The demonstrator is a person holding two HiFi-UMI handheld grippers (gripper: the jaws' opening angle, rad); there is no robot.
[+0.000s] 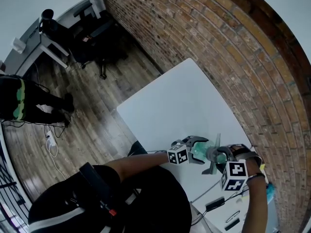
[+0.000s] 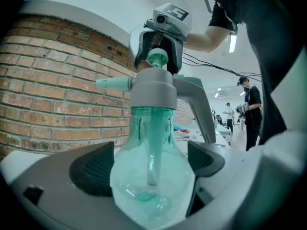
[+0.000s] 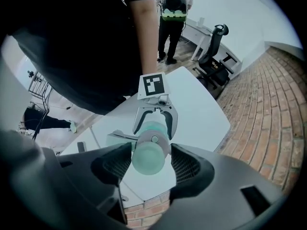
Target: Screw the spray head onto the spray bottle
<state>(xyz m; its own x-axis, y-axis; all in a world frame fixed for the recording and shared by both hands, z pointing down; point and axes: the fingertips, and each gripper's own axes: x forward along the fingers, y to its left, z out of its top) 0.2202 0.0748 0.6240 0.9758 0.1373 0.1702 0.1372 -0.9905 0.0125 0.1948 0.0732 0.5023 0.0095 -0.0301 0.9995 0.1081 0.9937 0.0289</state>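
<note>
A translucent green spray bottle (image 2: 151, 176) is held up above the white table (image 1: 180, 106), its round body pinched between the pads of my left gripper (image 2: 149, 164). A grey spray head (image 2: 153, 87) sits on its neck, with a green nozzle pointing left and a trigger hanging right. My right gripper (image 2: 157, 51) comes straight down from above and is shut on the head's green top knob (image 3: 149, 153). In the head view the left gripper (image 1: 194, 147), the bottle (image 1: 198, 152) and the right gripper (image 1: 221, 155) meet over the table's near end.
A brick wall (image 1: 218, 42) runs along the table's right side. Small dark items and a cable (image 1: 216, 204) lie on the table's near end. Office chairs (image 1: 95, 33) and a desk stand at the far left, and a person (image 1: 19, 98) stands on the wooden floor.
</note>
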